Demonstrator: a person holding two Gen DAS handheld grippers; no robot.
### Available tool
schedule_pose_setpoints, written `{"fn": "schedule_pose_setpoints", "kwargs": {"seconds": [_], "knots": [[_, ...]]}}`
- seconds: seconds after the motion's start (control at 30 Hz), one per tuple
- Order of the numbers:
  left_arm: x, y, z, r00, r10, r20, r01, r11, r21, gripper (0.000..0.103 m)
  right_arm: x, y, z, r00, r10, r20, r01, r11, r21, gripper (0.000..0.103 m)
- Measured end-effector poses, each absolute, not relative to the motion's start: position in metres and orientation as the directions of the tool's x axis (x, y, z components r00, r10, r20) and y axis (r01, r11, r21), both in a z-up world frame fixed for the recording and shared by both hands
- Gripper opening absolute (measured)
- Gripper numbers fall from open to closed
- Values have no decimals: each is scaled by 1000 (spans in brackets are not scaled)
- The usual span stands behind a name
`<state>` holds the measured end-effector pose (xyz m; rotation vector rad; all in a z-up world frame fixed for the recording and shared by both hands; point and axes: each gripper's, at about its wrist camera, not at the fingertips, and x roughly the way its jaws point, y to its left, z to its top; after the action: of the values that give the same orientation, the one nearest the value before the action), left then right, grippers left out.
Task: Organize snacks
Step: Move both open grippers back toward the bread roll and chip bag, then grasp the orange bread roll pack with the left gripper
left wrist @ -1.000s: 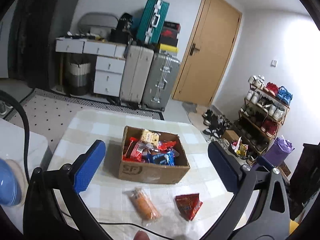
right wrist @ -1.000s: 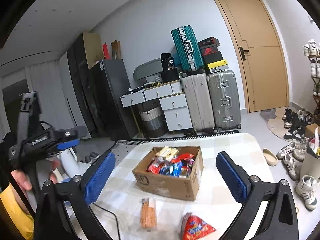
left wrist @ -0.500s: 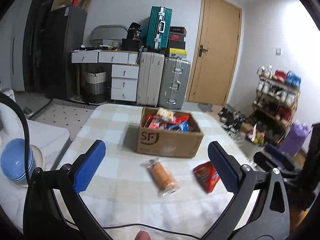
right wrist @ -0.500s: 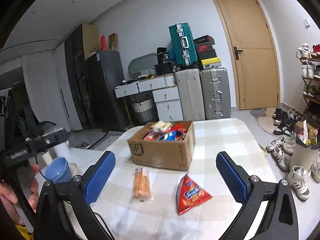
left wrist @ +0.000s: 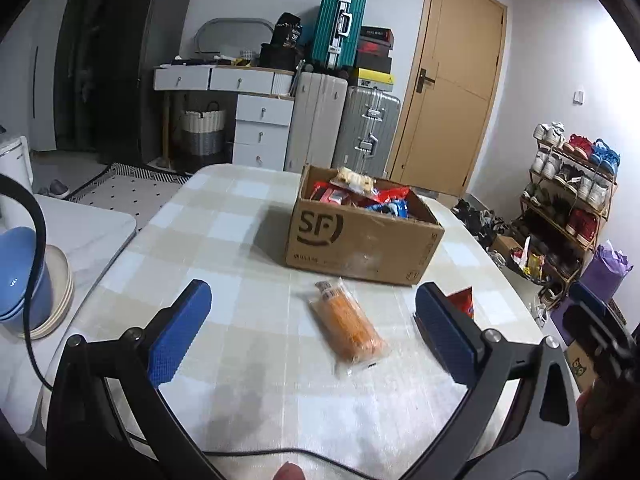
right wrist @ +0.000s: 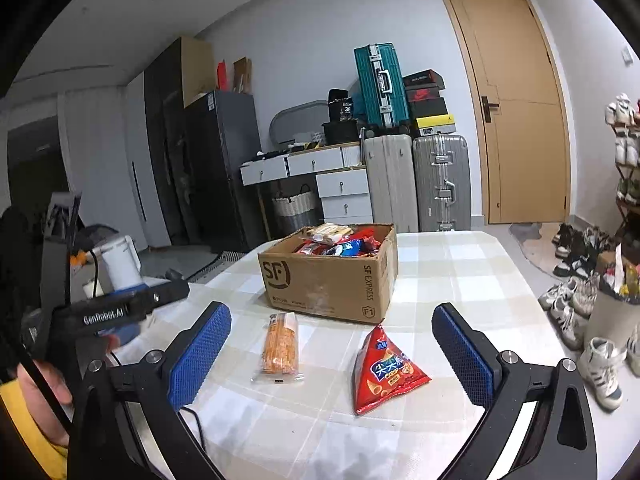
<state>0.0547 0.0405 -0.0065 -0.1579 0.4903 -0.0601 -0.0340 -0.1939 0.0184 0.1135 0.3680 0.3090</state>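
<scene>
A brown cardboard box [left wrist: 362, 242] marked SF, full of snack packets, stands on the checked table [left wrist: 224, 240]; it also shows in the right wrist view [right wrist: 328, 280]. In front of it lie an orange snack pack in clear wrap [left wrist: 347, 326] [right wrist: 280, 343] and a red triangular chip bag [right wrist: 382, 368], partly hidden behind a finger in the left wrist view [left wrist: 464, 302]. My left gripper [left wrist: 312, 332] is open, above the table with the orange pack between its fingers' line. My right gripper [right wrist: 332, 354] is open above both loose snacks.
Blue bowls on plates [left wrist: 24, 280] sit on a side surface at left. A black cable [left wrist: 280, 454] runs along the table's near edge. Suitcases [left wrist: 344, 128], drawers and a door stand behind; a shoe rack [left wrist: 568, 200] is at right.
Both grippers have dropped lower and drawn back toward the table's near edge; the box and both loose snacks now look closer and flatter. Both grippers stay open.
</scene>
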Motion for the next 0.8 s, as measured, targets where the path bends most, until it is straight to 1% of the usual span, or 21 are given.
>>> {"fn": "schedule_pose_setpoints", "kwargs": {"seconds": [0.17, 0.37, 0.5, 0.6, 0.7, 0.8], "knots": [[60, 33, -8, 874, -116, -472, 44, 986, -162, 102, -30, -189, 18, 881, 321, -348, -291, 947, 137, 102], [62, 27, -12, 860, -92, -502, 26, 990, -136, 102, -23, -193, 15, 879, 309, -363, -272, 950, 152, 102], [86, 29, -28, 814, -80, -575, -4, 989, -144, 102, -3, -197, 5, 869, 278, -411, -242, 960, 137, 102], [110, 21, -45, 768, -46, -639, -19, 995, -94, 102, 21, -202, -11, 841, 275, -467, -231, 961, 150, 102], [136, 11, -62, 726, -54, -686, 0, 997, -79, 102, 43, -204, -26, 809, 271, -521, -230, 963, 144, 102], [160, 3, -78, 688, -65, -722, 18, 997, -73, 102, 57, -207, -37, 787, 285, -548, -235, 959, 161, 102]]}}
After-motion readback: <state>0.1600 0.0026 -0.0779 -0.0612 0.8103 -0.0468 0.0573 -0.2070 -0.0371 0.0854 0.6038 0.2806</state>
